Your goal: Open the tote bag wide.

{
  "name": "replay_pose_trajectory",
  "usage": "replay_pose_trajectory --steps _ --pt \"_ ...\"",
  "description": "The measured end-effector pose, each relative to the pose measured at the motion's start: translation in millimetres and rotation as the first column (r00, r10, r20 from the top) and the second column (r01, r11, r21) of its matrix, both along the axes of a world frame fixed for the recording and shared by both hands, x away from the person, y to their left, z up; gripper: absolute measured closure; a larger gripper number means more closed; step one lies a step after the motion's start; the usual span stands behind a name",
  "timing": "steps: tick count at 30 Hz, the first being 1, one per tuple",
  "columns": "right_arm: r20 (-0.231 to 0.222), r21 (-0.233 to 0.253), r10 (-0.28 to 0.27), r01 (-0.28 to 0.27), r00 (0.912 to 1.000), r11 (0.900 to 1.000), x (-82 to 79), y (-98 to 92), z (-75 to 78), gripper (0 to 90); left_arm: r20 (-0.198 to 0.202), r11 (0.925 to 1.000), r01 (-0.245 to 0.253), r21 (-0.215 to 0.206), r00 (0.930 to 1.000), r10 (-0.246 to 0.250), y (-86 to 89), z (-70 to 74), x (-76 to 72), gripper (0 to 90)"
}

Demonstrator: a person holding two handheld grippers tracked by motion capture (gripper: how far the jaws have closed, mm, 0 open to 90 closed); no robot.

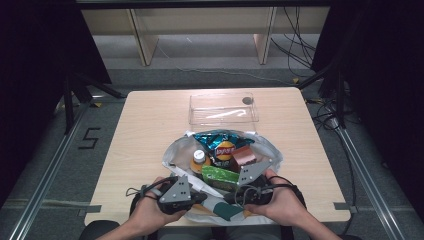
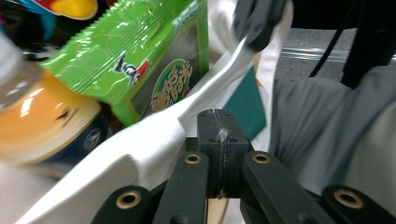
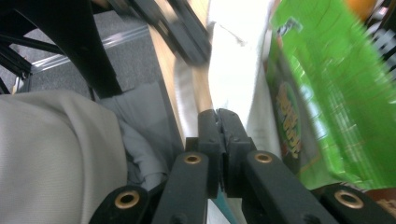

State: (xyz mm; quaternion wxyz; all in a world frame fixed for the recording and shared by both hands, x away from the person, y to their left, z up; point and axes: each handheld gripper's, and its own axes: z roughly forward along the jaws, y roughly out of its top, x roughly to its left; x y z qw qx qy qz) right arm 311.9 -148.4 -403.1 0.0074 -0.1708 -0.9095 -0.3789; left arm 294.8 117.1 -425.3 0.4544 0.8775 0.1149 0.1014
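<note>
Cloth of the white bag (image 1: pixel 186 150) lay at the table's (image 1: pixel 145 130) near edge, clamped in both the left gripper (image 2: pixel 218 122) and right gripper (image 3: pixel 218 120), its near rim hidden overhead by hands, the green snack packet (image 2: pixel 140 60) blurred close up.

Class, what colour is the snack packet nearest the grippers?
Bright green packet, best seen in the left gripper view.

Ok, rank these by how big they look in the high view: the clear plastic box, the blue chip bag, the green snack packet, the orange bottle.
1. clear plastic box
2. blue chip bag
3. green snack packet, partly hidden by the grippers, so unsure
4. orange bottle
</note>
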Motion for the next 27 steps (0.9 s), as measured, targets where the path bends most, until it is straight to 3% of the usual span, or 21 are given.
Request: replay_pose_trajectory --steps 3,6,10,12,14,16,17,22,24,27 --pt "-0.017 -0.008 -0.007 0.007 0.9998 1.000 2.5 1.3 -8.2 89.3 0.010 0.9994 -0.021 -0.027 0.9997 0.021 13.4 12.3 -2.6 88.6" --pt "-0.018 -0.019 -0.018 0.017 0.9997 1.000 3.9 2.2 -15.7 89.2 0.038 0.9971 -0.063 -0.042 0.9972 0.065 23.0 18.7 4.1 86.3" --pt "-0.013 -0.029 -0.021 0.021 0.9997 0.999 5.4 1.9 -21.6 88.3 0.013 0.9896 -0.126 -0.069 0.9917 0.128 28.4 15.0 17.9 84.8" --pt "-0.009 -0.005 -0.022 0.022 0.9997 1.000 4.7 0.9 -22.3 82.1 0.002 0.9847 -0.155 -0.080 0.9879 0.155 29.6 13.1 22.4 82.9" --pt "0.014 0.014 -0.022 0.021 0.9997 1.000 4.2 -2.3 -17.7 75.4 0.001 0.9813 -0.169 -0.091 0.9854 0.170 32.0 12.5 26.6 81.7" --pt "0.059 0.068 -0.040 0.036 0.9975 0.997 4.4 -8.0 -9.1 65.6 -0.002 0.9772 -0.180 -0.112 0.9835 0.181 33.0 13.9 27.8 80.3" --pt "0.084 0.100 -0.056 0.048 0.9949 0.994 3.5 -11.9 -1.8 64.4 0.002 0.9754 -0.189 -0.114 0.9817 0.191 33.7 15.3 27.7 79.0" --pt "0.149 0.157 -0.121 0.097 0.9814 0.983 -1.6 -30.6 24.7 61.2 0.025 0.9685 -0.200 -0.148 0.9782 0.206 39.4 26.1 31.5 76.6" --pt "0.172 0.173 -0.156 0.126 0.9726 0.977 -2.6 -41.2 34.4 61.4 0.029 0.9604 -0.217 -0.175 0.9739 0.225 43.3 31.7 33.8 74.8" --pt "0.198 0.184 -0.219 0.183 0.9555 0.966 -1.2 -61.0 46.3 62.3 0.038 0.9443 -0.265 -0.195 0.9600 0.278 51.8 38.9 40.7 69.6"
